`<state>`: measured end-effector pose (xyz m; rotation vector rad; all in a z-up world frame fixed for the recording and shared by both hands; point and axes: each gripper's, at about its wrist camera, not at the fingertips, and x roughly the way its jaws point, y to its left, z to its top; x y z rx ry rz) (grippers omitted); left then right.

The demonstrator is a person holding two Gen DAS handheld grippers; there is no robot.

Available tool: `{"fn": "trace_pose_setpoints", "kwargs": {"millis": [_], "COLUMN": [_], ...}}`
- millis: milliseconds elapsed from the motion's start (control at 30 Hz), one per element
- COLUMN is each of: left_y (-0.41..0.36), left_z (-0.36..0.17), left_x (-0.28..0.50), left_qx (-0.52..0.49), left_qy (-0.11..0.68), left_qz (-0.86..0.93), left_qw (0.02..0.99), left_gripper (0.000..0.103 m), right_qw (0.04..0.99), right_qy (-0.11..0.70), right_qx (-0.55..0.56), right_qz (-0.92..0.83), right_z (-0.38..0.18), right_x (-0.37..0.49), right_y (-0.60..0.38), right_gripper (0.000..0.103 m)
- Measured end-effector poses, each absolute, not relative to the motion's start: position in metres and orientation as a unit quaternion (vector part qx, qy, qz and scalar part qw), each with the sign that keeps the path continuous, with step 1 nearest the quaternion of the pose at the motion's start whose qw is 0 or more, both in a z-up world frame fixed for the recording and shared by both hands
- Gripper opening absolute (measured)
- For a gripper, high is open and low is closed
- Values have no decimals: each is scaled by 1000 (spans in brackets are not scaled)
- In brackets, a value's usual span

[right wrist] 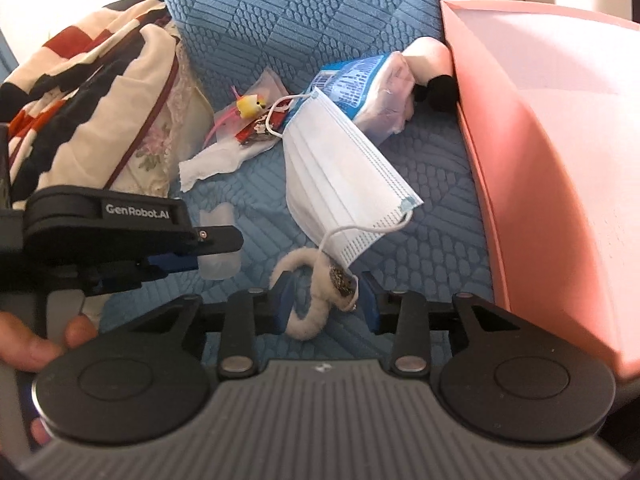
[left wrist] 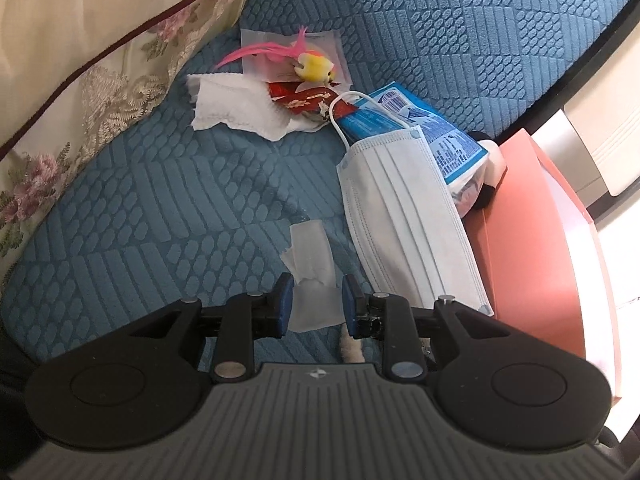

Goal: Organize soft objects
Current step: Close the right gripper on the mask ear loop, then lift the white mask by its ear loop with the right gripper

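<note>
Softly pleated face mask [left wrist: 404, 216] drapes quilted cushion [left wrist: 168, 208]

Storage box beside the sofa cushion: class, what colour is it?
The storage box is plain salmon pink, clearest in the right wrist view.

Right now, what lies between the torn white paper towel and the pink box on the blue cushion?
A pale blue face mask lies between the paper towel and the pink box, leaning on a blue-printed packet. The right wrist view shows this best.

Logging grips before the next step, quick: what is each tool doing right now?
Left tool: tissue scrap between its pads; grip cannot be told.
Right tool: open, fluffy white ring lying loose between its pads.
</note>
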<state>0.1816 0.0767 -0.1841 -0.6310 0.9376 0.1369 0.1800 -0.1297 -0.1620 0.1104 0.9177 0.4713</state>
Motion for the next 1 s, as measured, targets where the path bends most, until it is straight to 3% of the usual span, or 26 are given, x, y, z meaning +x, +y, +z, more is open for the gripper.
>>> {"fn": "trace_pose_setpoints", "kwargs": {"millis": [100, 167, 200, 667, 800, 867, 900, 933, 1000], "left_y": [77, 77, 77, 80, 80, 81, 82, 82, 83], "left_z": [-185, -185, -185, -183, -183, -183, -183, -183, -182], "left_x": [183, 183, 183, 184, 185, 185, 185, 185, 185], "left_qx": [-300, -301, -302, -310, -310, -311, -311, -312, -313], "left_qy": [444, 444, 444, 438, 438, 439, 439, 439, 437], "left_qz": [66, 66, 66, 64, 65, 67, 68, 68, 68], "left_qw": [842, 841, 841, 842, 841, 841, 840, 840, 840], "left_gripper": [29, 29, 29, 29, 29, 29, 29, 29, 29], "right_qw": [868, 872, 877, 904, 900, 895, 895, 895, 897], "right_qy": [444, 436, 425, 382, 390, 402, 405, 405, 404], "right_qx": [38, 18, 4, -7, 25, 34, 38, 42, 38], "right_qz": [221, 221, 224, 190, 194, 190, 186, 182, 178], "right_z": [-169, -167, -163, -149, -152, -156, -157, -158, -159], "right_x": [184, 182, 180, 179, 185, 188, 188, 188, 187], "right_y": [-120, -115, -113, -132, -133, -132, -132, -131, -129], "right_gripper": [13, 12, 6, 4, 10, 25, 41, 48, 46]}}
